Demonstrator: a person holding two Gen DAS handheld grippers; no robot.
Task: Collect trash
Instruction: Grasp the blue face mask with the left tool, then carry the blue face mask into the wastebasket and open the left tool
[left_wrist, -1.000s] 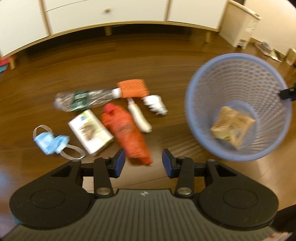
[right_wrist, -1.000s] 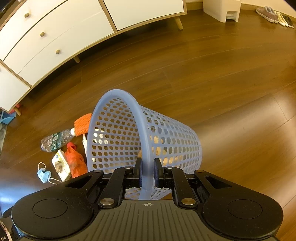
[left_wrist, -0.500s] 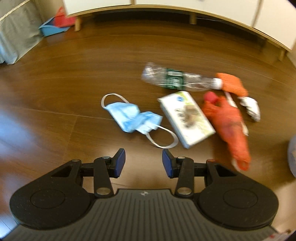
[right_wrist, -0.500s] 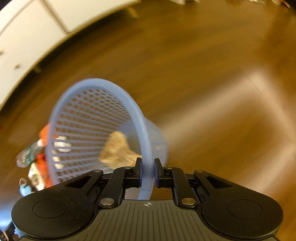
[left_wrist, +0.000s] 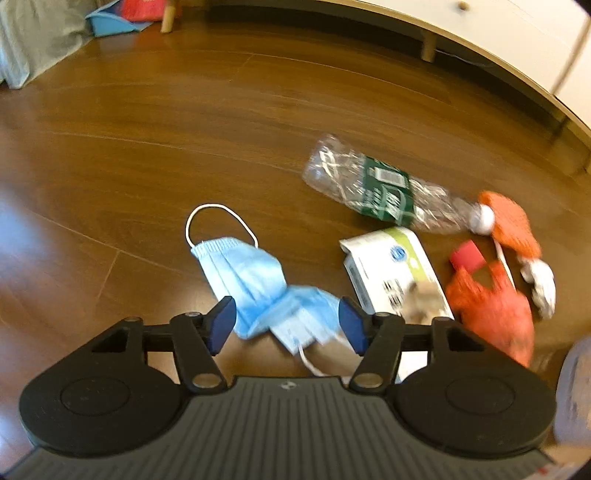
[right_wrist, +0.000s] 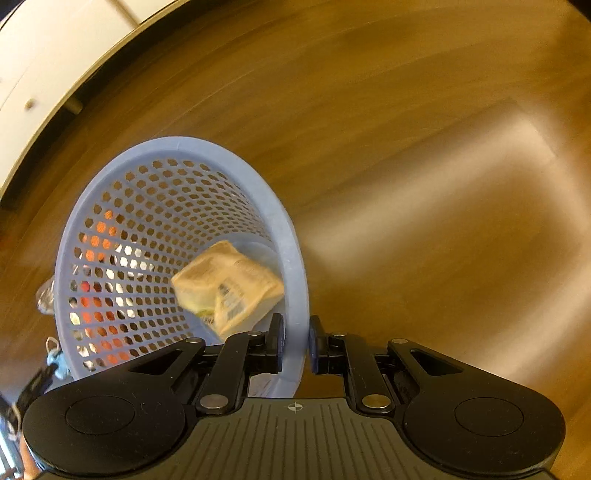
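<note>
Left gripper (left_wrist: 287, 325), jaws wide and empty, straddles the mask (left_wrist: 258, 284) on the floor (left_wrist: 147, 147); right gripper (right_wrist: 295, 341) pinches the basket (right_wrist: 291, 236) rim. Next, likely: lower, close on the mask, carry it over.

Brown wooden floor (left_wrist: 155, 122). Lying directly on it: a blue face mask (left_wrist: 255, 280) with white ear loops; right of it a white box (left_wrist: 395, 273); beyond the box a crushed clear bottle (left_wrist: 384, 192) with green label; at the far right a crumpled orange bag (left_wrist: 495, 314) and an orange glove (left_wrist: 513, 229), close together.
</note>
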